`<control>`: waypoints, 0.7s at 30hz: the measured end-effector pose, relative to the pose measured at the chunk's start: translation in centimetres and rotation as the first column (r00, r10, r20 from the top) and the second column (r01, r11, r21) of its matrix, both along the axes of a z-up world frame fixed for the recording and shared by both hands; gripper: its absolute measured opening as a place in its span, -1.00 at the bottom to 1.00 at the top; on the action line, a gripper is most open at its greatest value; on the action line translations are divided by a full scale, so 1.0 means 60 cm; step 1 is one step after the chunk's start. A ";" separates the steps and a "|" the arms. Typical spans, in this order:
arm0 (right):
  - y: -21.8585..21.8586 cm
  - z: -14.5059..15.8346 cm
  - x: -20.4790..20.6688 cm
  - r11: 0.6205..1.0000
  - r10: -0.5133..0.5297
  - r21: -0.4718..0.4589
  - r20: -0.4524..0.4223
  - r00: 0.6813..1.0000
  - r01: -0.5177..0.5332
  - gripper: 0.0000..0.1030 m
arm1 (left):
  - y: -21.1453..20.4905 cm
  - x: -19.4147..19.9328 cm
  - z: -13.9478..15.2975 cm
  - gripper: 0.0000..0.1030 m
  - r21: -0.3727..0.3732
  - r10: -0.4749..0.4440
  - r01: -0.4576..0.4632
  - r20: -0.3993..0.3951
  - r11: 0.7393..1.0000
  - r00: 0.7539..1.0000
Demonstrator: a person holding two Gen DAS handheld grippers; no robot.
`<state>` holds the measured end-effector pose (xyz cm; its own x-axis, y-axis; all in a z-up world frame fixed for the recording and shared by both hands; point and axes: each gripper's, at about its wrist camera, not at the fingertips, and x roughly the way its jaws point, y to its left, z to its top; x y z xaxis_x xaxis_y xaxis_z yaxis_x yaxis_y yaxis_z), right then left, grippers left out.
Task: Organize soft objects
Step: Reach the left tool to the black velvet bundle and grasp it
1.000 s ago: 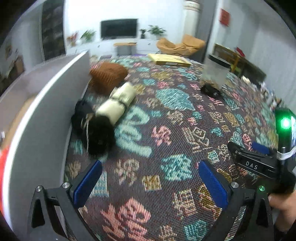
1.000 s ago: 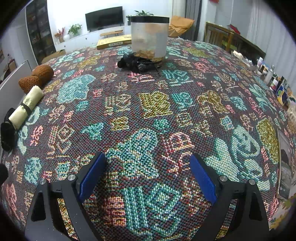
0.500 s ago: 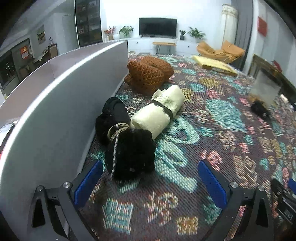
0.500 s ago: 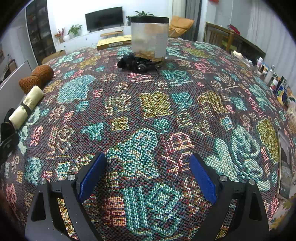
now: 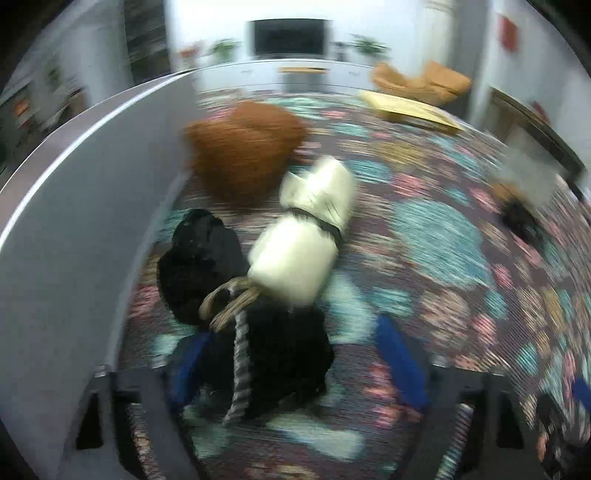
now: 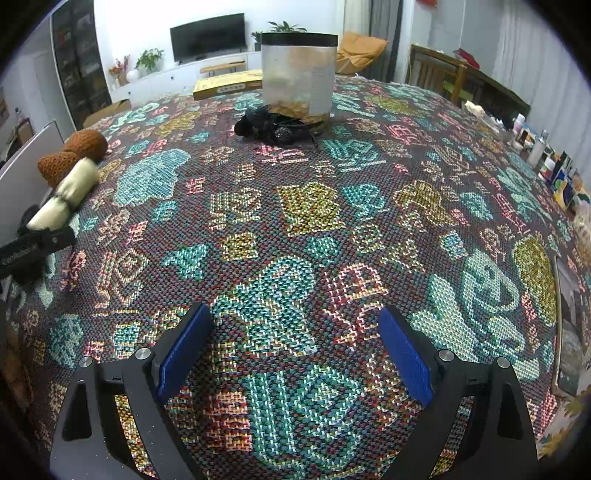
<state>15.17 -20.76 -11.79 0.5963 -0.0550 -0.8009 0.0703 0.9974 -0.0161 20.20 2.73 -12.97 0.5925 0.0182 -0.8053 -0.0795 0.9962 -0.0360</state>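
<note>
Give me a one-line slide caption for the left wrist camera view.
Open left claw straddling a black fuzzy bundle beside a cream roll and brown knit cushion.

A home living room: wall television (image 6: pixel 207 36), potted plants (image 6: pixel 149 59), orange armchair (image 6: pixel 360 46), patterned tablecloth (image 6: pixel 314 206).

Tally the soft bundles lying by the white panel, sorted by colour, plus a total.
Black: 2, furry bundle and bundle behind it
Cream: 1, strapped roll
Orange-brown: 2, knit bundles
Total: 5
</note>
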 end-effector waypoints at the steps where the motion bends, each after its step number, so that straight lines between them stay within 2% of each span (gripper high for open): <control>1: 0.000 0.000 0.000 1.000 0.000 0.000 0.000 1.000 0.000 0.82 | -0.022 -0.004 0.001 0.41 -0.005 -0.069 0.069 0.008 0.998 0.998; 3: 0.001 -0.001 -0.001 1.000 0.000 0.001 0.000 1.000 0.000 0.82 | -0.052 -0.016 0.004 0.41 -0.025 -0.173 0.173 0.015 0.985 0.985; 4: 0.000 0.000 0.000 1.000 0.001 0.002 0.000 1.000 -0.001 0.82 | -0.069 -0.028 0.008 0.41 -0.058 -0.243 0.244 0.024 0.968 0.970; 8: 0.000 0.000 0.001 1.000 0.001 0.002 0.001 1.000 -0.001 0.82 | -0.080 -0.064 0.040 0.46 -0.146 -0.338 0.347 0.083 0.927 0.938; 10: 0.000 0.000 0.003 1.000 0.000 0.002 0.001 1.000 0.000 0.82 | -0.065 -0.076 0.047 0.71 -0.158 -0.326 0.336 0.083 0.929 0.942; 16: 0.000 -0.001 0.000 1.000 0.000 0.002 0.001 1.000 0.000 0.82 | 0.003 -0.118 0.039 0.72 -0.157 -0.233 0.240 0.064 0.958 0.970; 21: 0.000 0.000 0.000 1.000 0.000 0.002 0.001 1.000 0.000 0.82 | 0.029 -0.126 0.014 0.72 -0.216 -0.185 0.187 0.029 0.958 0.982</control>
<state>15.15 -20.73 -11.82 0.5974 -0.0534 -0.8002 0.0702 0.9974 -0.0142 12.66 4.47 -12.12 0.5759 -0.2672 -0.7726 0.1073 0.9616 -0.2526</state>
